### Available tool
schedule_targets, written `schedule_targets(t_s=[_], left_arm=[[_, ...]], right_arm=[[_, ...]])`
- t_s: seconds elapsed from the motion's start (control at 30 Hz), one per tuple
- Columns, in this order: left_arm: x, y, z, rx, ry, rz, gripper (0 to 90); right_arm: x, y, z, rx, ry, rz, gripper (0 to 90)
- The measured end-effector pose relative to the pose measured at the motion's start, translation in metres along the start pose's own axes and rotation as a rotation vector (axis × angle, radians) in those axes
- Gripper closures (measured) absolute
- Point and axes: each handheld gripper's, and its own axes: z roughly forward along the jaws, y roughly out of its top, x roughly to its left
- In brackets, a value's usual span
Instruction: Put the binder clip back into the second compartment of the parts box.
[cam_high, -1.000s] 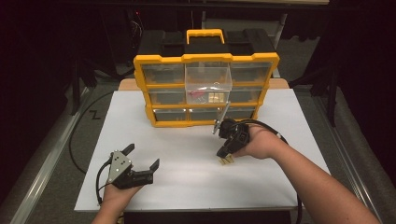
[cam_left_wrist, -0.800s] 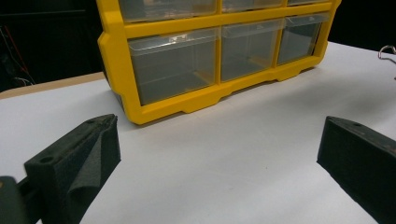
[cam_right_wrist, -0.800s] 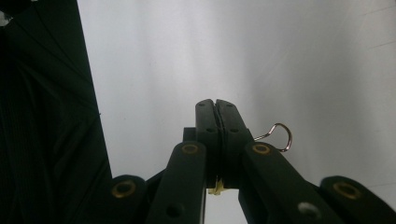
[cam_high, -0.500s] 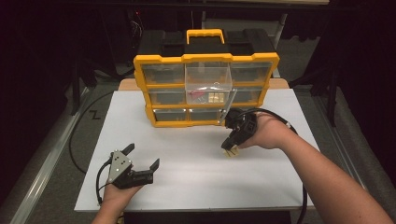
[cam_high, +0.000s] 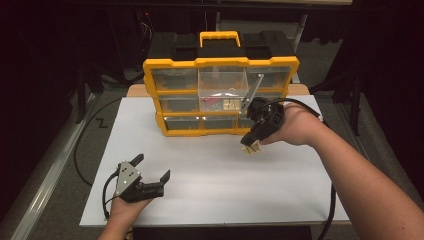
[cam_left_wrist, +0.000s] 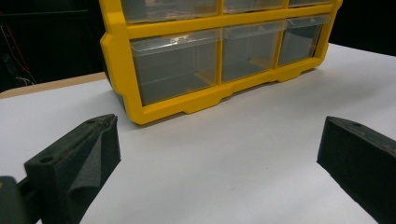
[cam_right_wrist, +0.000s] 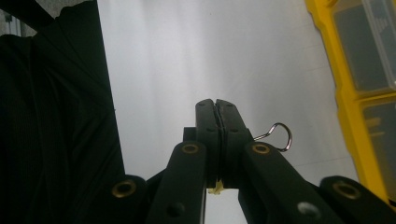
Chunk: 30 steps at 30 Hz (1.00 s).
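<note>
My right gripper (cam_high: 251, 142) hangs above the white board in front of the yellow drawer organizer (cam_high: 220, 62), its tips pointing down. It is shut on a small pale clip (cam_high: 250, 149). In the right gripper view the jaws (cam_right_wrist: 215, 104) are pressed together, a wire loop of the clip (cam_right_wrist: 281, 136) sticks out to one side and a pale scrap shows below. A clear drawer (cam_high: 222, 82) stands pulled out of the organizer's top row, small pale and pink pieces inside. My left gripper (cam_high: 146, 176) rests open at the front left, nothing between its fingers (cam_left_wrist: 218, 140).
The organizer (cam_left_wrist: 163, 105) has a handle on top and several clear drawers, the lower ones closed. It stands at the back of the white board (cam_high: 200, 165). Cables trail off the left and right sides. Dark floor surrounds the table.
The right gripper has risen off the board with the clip and drifted a little right, closer to the organizer. The left gripper has stayed where it was.
</note>
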Motion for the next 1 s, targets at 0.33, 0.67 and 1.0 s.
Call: schedule_targets(t_s=[0.33,0.67,1.0], left_arm=[[0.001,0.000,0.000,0.001,-0.002,0.001,0.3],[0.001,0.000,-0.001,-0.003,-0.002,-0.004,0.3],[0.002,0.000,-0.001,-0.004,-0.001,-0.003,0.3]], right_arm=[[0.000,0.013,-0.024,-0.010,-0.010,-0.014,90.0],[0.001,0.024,-0.046,-0.024,-0.027,-0.012,90.0],[0.001,0.030,-0.066,-0.037,-0.063,0.008,90.0]])
